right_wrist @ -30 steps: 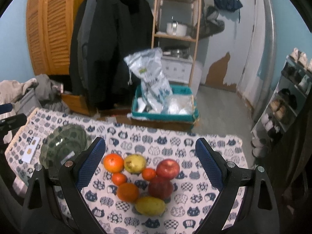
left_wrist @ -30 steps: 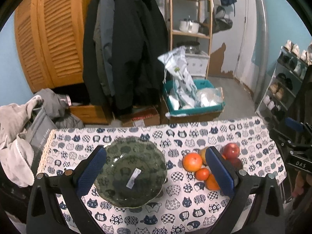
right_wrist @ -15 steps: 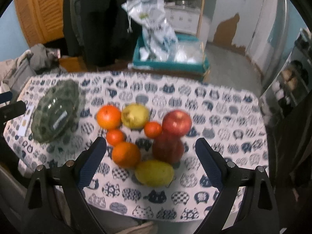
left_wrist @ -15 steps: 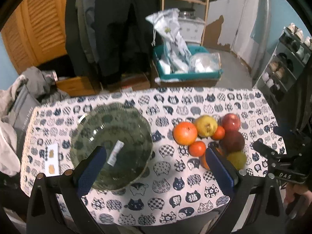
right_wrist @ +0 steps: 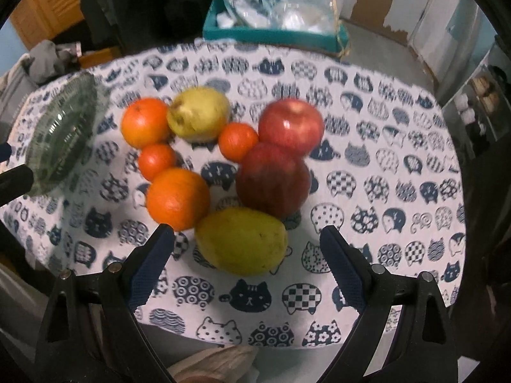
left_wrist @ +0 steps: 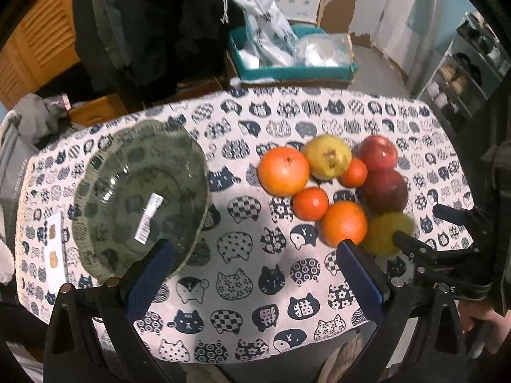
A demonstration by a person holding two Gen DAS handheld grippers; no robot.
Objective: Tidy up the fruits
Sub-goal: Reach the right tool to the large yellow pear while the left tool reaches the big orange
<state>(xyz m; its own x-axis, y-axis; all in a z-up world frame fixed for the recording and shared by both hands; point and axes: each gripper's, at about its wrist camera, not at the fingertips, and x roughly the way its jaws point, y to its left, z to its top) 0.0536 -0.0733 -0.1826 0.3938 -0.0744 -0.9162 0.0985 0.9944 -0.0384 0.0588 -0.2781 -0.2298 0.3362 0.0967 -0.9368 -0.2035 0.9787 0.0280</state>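
A green glass bowl (left_wrist: 137, 198) (right_wrist: 62, 135) with a white label sits empty on the left of the cat-print tablecloth (left_wrist: 249, 281). Right of it lies a cluster of fruit: two oranges (right_wrist: 177, 198) (right_wrist: 145, 121), two small tangerines (right_wrist: 156, 161) (right_wrist: 238, 142), two red apples (right_wrist: 290, 126) (right_wrist: 273, 182) and two yellow-green pears (right_wrist: 241, 241) (right_wrist: 198, 113). My right gripper (right_wrist: 247, 261) is open, just above the near pear, which lies between its fingers. My left gripper (left_wrist: 255, 274) is open over bare cloth between bowl and fruit. The right gripper (left_wrist: 437, 239) also shows in the left wrist view beside the near pear (left_wrist: 388, 233).
Beyond the table's far edge stands a teal crate (left_wrist: 290, 63) holding plastic bags. Dark coats (left_wrist: 153, 16) hang at the back left beside a wooden louvred cabinet (left_wrist: 38, 41). A shoe rack (left_wrist: 463, 73) stands at the right. A white card (left_wrist: 54, 245) lies left of the bowl.
Both grippers have tilted down and moved closer to the table. The right one has come in over the near pear. The fruit and bowl have not moved.
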